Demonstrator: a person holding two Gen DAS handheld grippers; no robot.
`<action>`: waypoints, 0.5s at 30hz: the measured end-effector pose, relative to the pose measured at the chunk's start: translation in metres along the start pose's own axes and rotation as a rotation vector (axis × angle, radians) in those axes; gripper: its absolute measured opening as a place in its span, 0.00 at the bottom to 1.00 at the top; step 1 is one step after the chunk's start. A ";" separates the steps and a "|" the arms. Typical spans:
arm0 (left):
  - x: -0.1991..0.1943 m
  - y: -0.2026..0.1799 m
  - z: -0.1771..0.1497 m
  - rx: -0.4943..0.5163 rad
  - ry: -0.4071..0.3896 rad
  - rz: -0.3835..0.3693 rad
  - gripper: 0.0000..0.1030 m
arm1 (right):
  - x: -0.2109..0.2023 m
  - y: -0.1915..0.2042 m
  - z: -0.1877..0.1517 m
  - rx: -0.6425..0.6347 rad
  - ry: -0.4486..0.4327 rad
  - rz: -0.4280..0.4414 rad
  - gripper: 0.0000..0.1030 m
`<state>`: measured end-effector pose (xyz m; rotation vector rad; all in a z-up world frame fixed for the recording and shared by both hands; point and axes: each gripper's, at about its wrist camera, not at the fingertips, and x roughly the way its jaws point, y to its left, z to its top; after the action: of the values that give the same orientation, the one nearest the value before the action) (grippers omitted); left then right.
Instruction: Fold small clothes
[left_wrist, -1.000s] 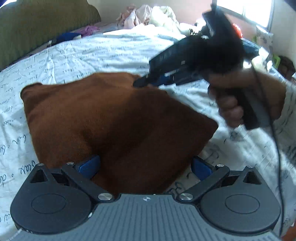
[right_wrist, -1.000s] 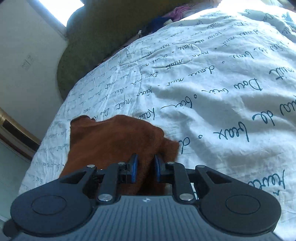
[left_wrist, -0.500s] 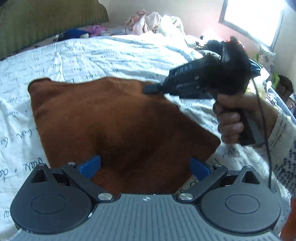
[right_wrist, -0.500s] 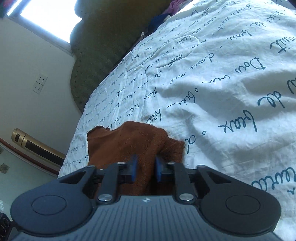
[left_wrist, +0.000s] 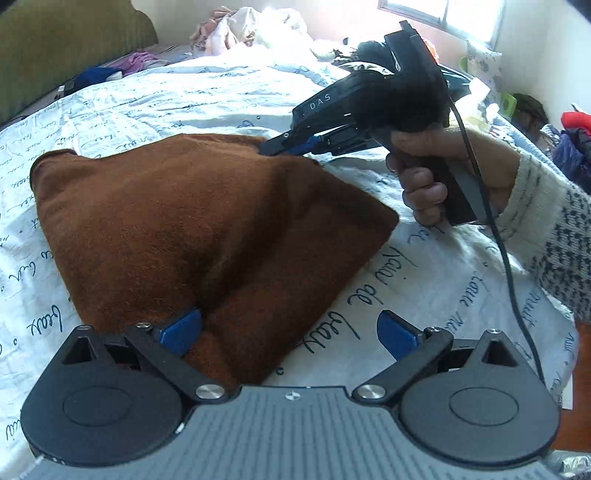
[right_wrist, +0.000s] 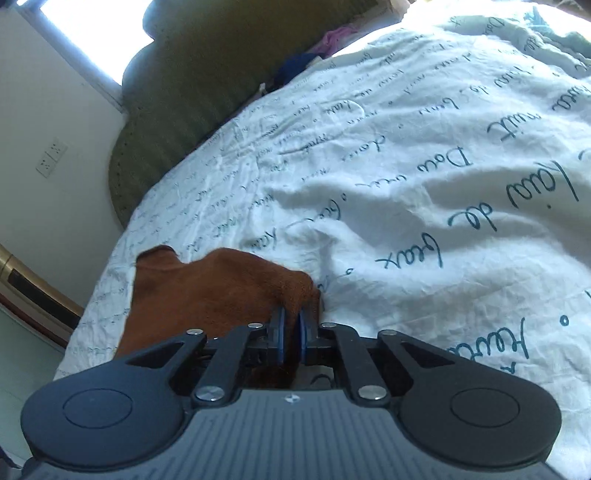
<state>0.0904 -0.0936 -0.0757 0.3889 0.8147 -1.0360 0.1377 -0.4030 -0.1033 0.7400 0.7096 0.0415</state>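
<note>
A brown fleece cloth (left_wrist: 192, 229) lies on the white bedsheet (left_wrist: 221, 96) with blue writing. My right gripper (left_wrist: 280, 147) is at the cloth's far edge, held by a hand in a knitted sleeve. In the right wrist view its blue pads stand close together with a fold of the cloth (right_wrist: 207, 295) pinched between them. The jaws of the right gripper (right_wrist: 290, 325) are opening. My left gripper (left_wrist: 288, 328) is wide open at the cloth's near corner. Its left pad touches the cloth and its right pad is over bare sheet.
A green headboard (left_wrist: 55, 48) runs along the far left of the bed. A heap of pale clothes (left_wrist: 251, 26) lies at the bed's far end, with a purple and a blue garment (left_wrist: 110, 72) beside the headboard. More clutter sits at the right by the window.
The left gripper has drifted right, so the cloth now lies only by its left pad. The right gripper's pads stand closer together around the cloth's edge than before.
</note>
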 end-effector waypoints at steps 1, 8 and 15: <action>-0.008 0.004 0.002 -0.016 -0.006 -0.018 0.94 | -0.008 0.003 -0.002 -0.003 0.000 0.015 0.23; -0.036 0.046 0.008 -0.154 -0.081 -0.098 0.97 | -0.094 0.042 -0.065 -0.187 -0.060 0.049 0.54; 0.003 0.027 -0.011 0.043 0.057 -0.022 0.93 | -0.086 0.055 -0.117 -0.253 -0.021 0.008 0.06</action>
<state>0.1106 -0.0751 -0.0872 0.4491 0.8499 -1.0683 0.0123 -0.3148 -0.0791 0.5004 0.6669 0.1283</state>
